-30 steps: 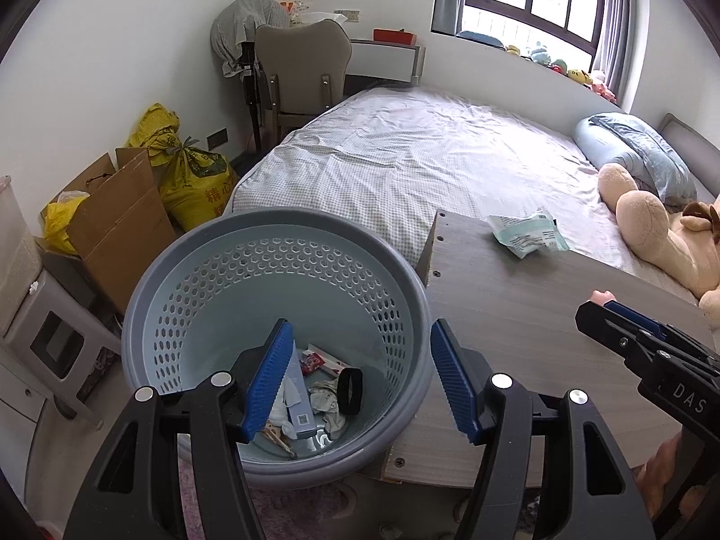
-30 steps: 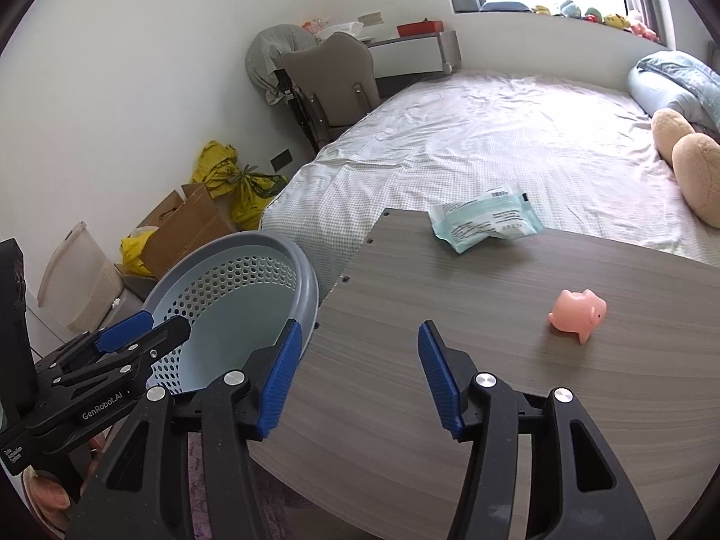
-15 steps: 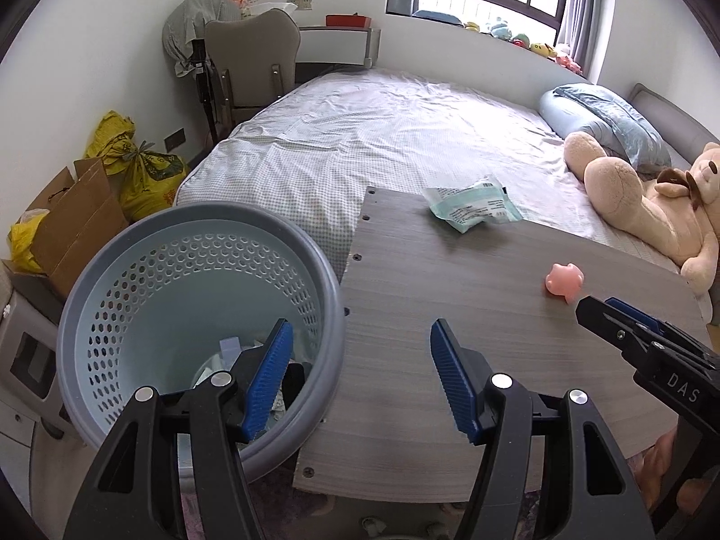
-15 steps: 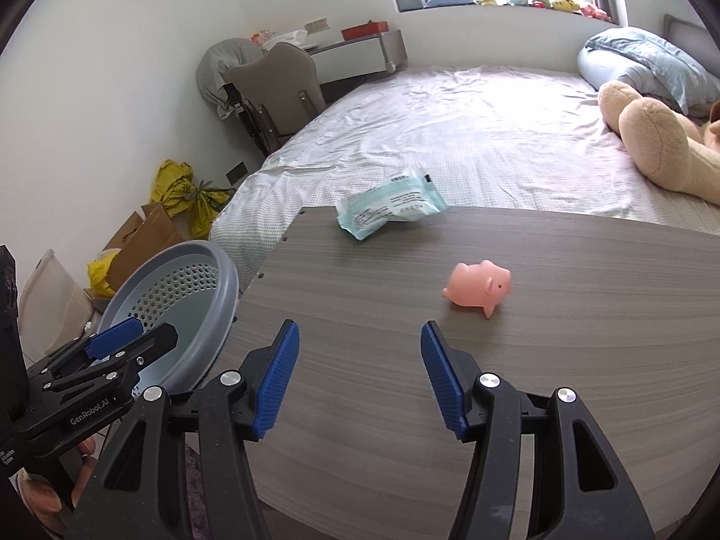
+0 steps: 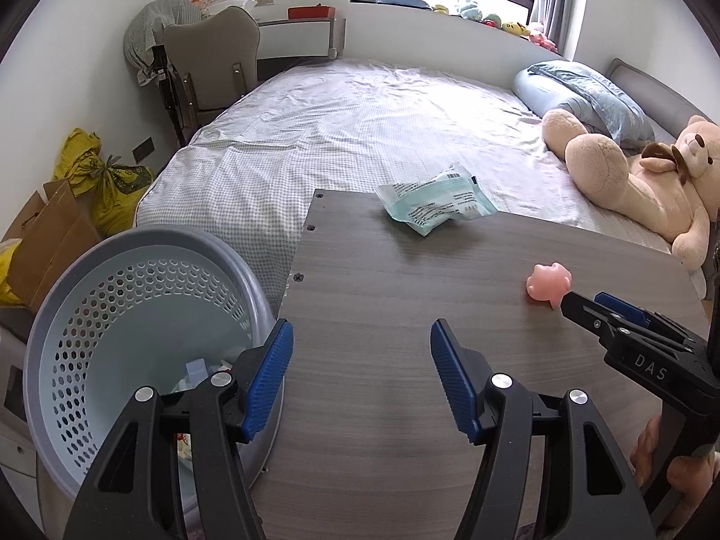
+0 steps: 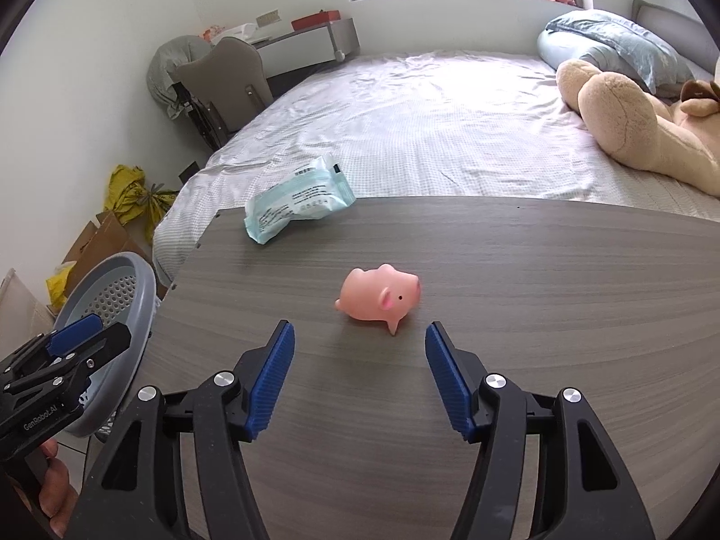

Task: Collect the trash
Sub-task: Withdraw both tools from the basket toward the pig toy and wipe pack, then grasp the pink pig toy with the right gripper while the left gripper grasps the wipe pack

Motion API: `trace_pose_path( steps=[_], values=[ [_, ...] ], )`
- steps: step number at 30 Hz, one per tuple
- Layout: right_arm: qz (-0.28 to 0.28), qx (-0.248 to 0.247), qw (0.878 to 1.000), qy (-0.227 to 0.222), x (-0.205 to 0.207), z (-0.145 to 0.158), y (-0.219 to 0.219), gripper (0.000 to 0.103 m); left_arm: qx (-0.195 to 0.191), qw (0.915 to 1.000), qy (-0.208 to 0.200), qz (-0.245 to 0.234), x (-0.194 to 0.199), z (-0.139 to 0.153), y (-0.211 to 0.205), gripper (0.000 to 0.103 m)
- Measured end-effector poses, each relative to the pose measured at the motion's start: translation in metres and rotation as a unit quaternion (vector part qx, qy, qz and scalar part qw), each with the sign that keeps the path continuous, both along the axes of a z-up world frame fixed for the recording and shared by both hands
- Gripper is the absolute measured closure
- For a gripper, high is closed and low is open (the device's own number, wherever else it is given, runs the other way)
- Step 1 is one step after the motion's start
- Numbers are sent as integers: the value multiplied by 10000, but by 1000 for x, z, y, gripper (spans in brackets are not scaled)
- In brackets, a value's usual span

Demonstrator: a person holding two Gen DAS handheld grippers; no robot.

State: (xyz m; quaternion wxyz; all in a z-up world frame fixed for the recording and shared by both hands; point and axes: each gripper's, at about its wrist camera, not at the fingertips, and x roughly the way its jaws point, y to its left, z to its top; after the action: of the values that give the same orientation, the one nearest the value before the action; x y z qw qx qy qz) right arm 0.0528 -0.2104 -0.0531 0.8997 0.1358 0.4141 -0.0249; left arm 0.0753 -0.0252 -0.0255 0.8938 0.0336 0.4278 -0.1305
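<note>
**Both grippers hang empty over the table, trash ahead**

The right gripper (image 6: 360, 378) hovers above the grey wood-grain table (image 6: 540, 315), its blue-padded jaws apart and just now widening further, with nothing between them. A pink toy pig (image 6: 380, 299) lies on the table just beyond the pads, at twelve o'clock from the gripper, clear of both fingers. Farther off, at about eleven o'clock near the table's far edge, lies a crumpled teal-and-white wrapper (image 6: 297, 198).

The left gripper (image 5: 360, 378) also stands with its jaws apart and empty, above the table's left part. In its view the wrapper (image 5: 434, 202) sits at twelve o'clock near the far edge, and the pig (image 5: 546, 281) at two o'clock, close to the right gripper's tip. At nine o'clock, just beside the table's left edge, stands the grey perforated basket (image 5: 112, 297) with some scraps at its bottom. Behind the table lies a bed (image 5: 360, 126) with a teddy bear (image 5: 639, 171).
</note>
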Motion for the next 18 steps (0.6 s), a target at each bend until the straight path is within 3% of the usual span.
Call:
trace_pose_path(
  steps=[18],
  values=[
    [-284,-301,9983,412,40,-23,2,43,80,9996,52,-251,52,-9,-7,35]
  ],
)
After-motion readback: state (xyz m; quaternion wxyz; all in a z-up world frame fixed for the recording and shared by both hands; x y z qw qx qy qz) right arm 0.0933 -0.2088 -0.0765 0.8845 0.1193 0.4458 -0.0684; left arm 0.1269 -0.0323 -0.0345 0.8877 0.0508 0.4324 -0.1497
